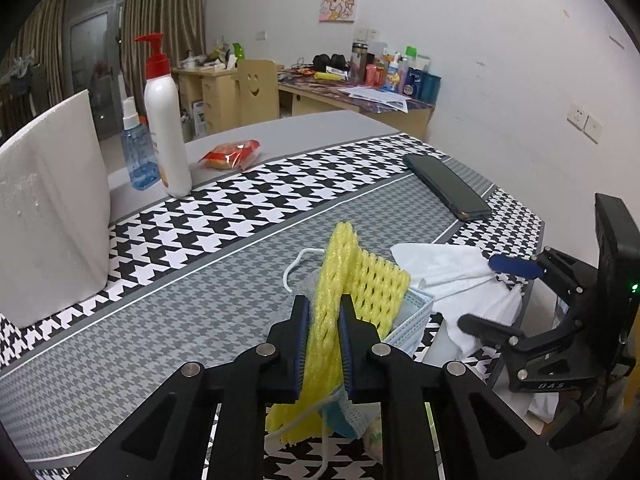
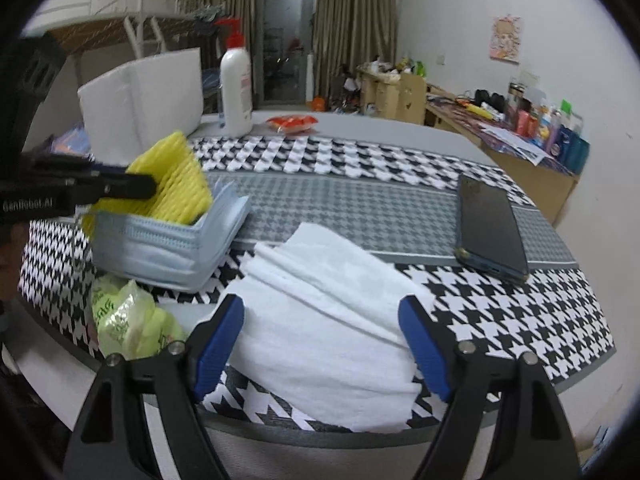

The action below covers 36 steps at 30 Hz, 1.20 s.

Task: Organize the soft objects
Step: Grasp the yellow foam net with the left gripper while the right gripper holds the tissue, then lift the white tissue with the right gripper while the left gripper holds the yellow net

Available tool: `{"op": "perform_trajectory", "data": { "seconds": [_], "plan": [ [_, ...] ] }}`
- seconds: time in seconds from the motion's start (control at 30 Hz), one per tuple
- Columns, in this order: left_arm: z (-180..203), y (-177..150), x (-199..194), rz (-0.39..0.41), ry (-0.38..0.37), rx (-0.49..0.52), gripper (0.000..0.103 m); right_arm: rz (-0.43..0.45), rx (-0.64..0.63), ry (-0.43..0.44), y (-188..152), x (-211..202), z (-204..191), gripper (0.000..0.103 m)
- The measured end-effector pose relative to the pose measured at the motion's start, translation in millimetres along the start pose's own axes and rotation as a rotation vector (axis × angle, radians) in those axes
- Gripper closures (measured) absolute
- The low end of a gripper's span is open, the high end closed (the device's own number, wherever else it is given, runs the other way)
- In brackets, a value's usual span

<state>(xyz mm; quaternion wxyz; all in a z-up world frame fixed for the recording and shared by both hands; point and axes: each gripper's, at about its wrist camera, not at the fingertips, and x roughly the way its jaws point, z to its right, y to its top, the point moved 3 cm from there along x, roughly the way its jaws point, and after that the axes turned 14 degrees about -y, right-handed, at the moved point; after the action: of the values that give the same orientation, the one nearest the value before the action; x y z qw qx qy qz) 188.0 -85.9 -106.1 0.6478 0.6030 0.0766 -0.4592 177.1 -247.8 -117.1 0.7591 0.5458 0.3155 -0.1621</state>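
1. Two soft things are in hand or nearly so, and the sorting looks part done at most.
2. Your left gripper (image 1: 325, 344) is pinched nearly shut on the yellow foam net (image 1: 362, 280). Its blue pads press the mesh from both sides, and the net stands upright out of the small basket (image 1: 418, 312).
3. In the right wrist view, that basket sits at the near left of the table. Pale blue face masks (image 2: 168, 244) are draped around its wall and the yellow net rises from inside it.
4. Your right gripper (image 2: 322, 344) is spread wide, with nothing held. Its two blue pads sit either side of the white cloth (image 2: 320, 320), and you cannot tell whether they touch it.
5. That cloth lies loosely folded at the near edge of the houndstooth table mat (image 2: 500, 312), just right of the basket.
6. A crumpled green plastic bag (image 2: 128, 320) lies near the basket, at the near left, not yet gathered.
7. Judging by this, the net and masks are placed or nearly placed. The cloth and the bag remain.
8. A dark phone (image 2: 490, 228) lies to the right, well apart from the soft items.
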Motion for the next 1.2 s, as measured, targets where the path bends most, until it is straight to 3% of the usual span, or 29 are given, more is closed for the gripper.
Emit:
{"op": "perform_trajectory", "data": {
  "seconds": [0.07,0.13,0.27,0.33,0.43,0.63,0.9,0.97,1.03,1.17,1.2],
  "plan": [
    [0,0,0,0.0,-0.003,-0.002,0.087,-0.028,-0.011,0.013,-1,4,-1,0.03],
    [1,0,-1,0.001,-0.009,0.001,0.087,-0.05,-0.002,0.052,-1,6,-2,0.049],
    [1,-1,0,-0.002,-0.016,0.004,0.087,-0.066,-0.004,0.1,0,5,-5,0.07],
    [-1,0,-2,0.003,-0.015,-0.002,0.087,-0.07,-0.011,0.139,1,4,-8,0.091],
    [-3,0,-4,0.009,-0.01,-0.012,0.087,-0.048,-0.012,0.109,6,0,-9,0.097],
    [-6,1,-9,0.024,0.001,-0.022,0.087,0.002,0.034,0.031,21,-9,8,0.098],
    [-4,0,-11,0.031,-0.011,-0.025,0.087,-0.005,0.137,-0.108,29,2,37,0.097],
    [-3,0,-11,0.029,-0.013,-0.025,0.087,-0.025,0.123,-0.113,27,7,38,0.087],
    [-3,0,-12,0.032,-0.019,-0.022,0.087,-0.046,0.117,-0.107,23,9,38,0.059],
    [-1,0,-10,0.02,-0.015,0.002,0.079,-0.024,0.085,-0.078,18,2,35,0.043],
    [0,0,-9,0.013,-0.017,0.006,0.069,-0.024,0.082,-0.08,17,2,34,0.041]
  ]
}}
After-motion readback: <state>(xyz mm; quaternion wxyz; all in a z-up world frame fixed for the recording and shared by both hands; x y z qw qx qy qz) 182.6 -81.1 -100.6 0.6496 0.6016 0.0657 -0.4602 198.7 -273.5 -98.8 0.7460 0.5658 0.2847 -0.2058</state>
